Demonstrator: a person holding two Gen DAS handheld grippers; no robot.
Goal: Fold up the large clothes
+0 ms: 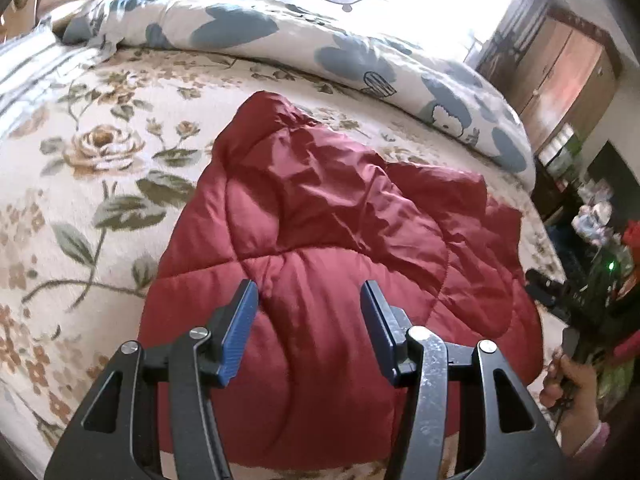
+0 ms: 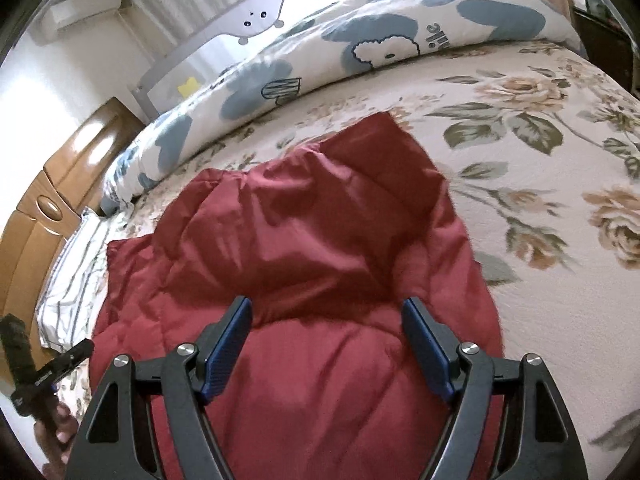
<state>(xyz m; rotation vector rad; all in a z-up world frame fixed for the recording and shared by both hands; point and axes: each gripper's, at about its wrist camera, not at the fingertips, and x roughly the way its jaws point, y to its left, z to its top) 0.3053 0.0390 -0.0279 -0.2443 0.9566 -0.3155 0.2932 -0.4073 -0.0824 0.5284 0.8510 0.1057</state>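
A dark red quilted jacket [image 1: 320,232] lies folded into a bundle on the floral bed cover [image 1: 100,168]; it also fills the middle of the right wrist view [image 2: 304,248]. My left gripper [image 1: 308,292] is open, its blue pads spread above the jacket's near part, holding nothing. My right gripper [image 2: 326,308] is open too, over the jacket's near part, empty. The right gripper's body and the hand holding it show at the right edge of the left wrist view [image 1: 576,308]. The left gripper's handle shows at the left edge of the right wrist view [image 2: 36,376].
A rolled white and blue duvet [image 1: 320,52] lies along the far side of the bed, also in the right wrist view [image 2: 360,40]. A striped pillow [image 2: 72,280] lies by the wooden headboard [image 2: 52,184]. A wooden wardrobe [image 1: 568,80] and clutter stand beyond the bed.
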